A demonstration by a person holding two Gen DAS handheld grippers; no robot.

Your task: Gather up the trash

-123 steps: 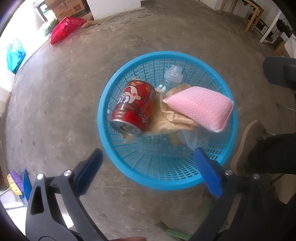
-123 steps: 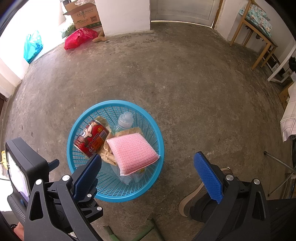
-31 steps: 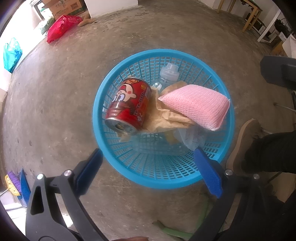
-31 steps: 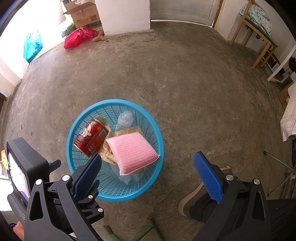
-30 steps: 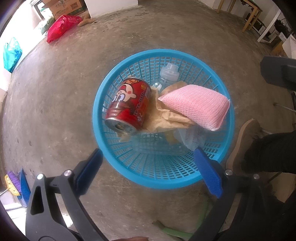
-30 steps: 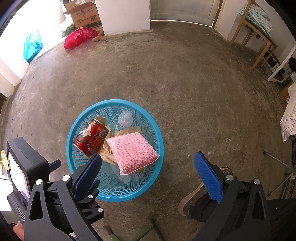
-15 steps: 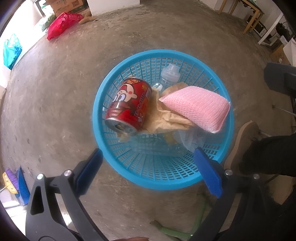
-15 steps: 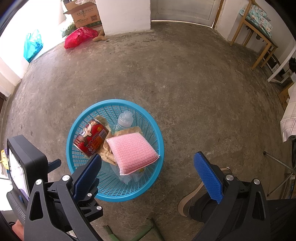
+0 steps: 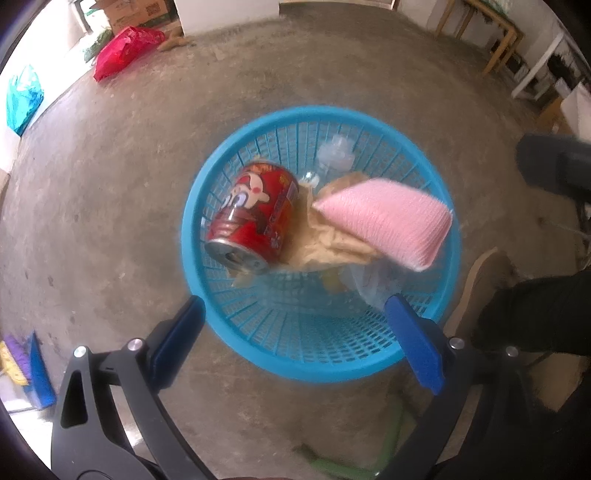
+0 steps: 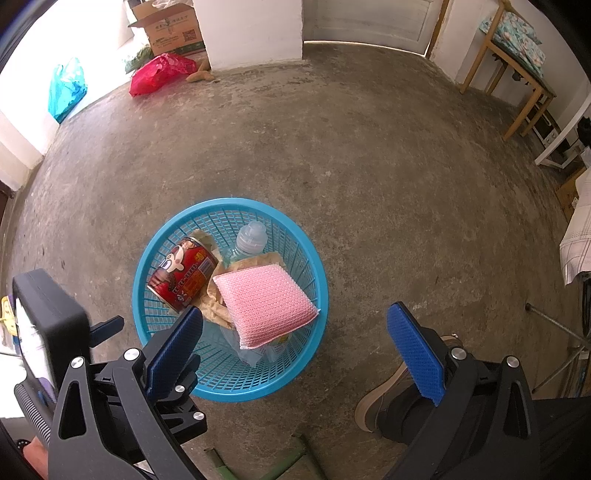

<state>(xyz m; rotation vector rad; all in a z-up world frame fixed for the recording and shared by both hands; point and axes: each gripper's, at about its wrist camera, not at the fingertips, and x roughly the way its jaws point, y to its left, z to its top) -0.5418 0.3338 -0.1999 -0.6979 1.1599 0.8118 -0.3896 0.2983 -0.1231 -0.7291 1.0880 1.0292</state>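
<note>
Blue plastic mesh forms the round basket point(image 10: 295, 384) that stands on the concrete floor point(image 10: 369, 166), and the trash is gathered inside it. A red can point(image 10: 183, 278) is laid on its side against the basket's left wall, its open end seen nearest in the left wrist view point(image 9: 255, 218). Crumpled brown paper point(image 10: 210, 299) is wedged between the can and a pink sponge point(image 10: 264, 302), which is tilted across the right half of the pile. A clear bottle point(image 10: 251, 236) with a pale cap is seen at the far side, partly covered by the paper. Clear plastic wrap point(image 10: 251, 350) is tucked under the sponge.

The left gripper point(image 9: 295, 339) is held over the basket's near rim point(image 9: 314, 369) with its jaws spread wide and nothing between them; that view is blurred. The right gripper point(image 10: 295, 350) is also held wide open and empty, to the right of the left one, its left finger point(image 10: 173, 350) overlapping the basket and its right finger point(image 10: 415, 354) over bare floor. A shoe point(image 10: 388, 398) is seen near the basket on the right.

Well apart, by the far wall, a red bag point(image 10: 159, 72), a teal bag point(image 10: 66, 88) and a cardboard box point(image 10: 170, 29) are set. A wooden table point(image 10: 513, 62) is placed at the right.
</note>
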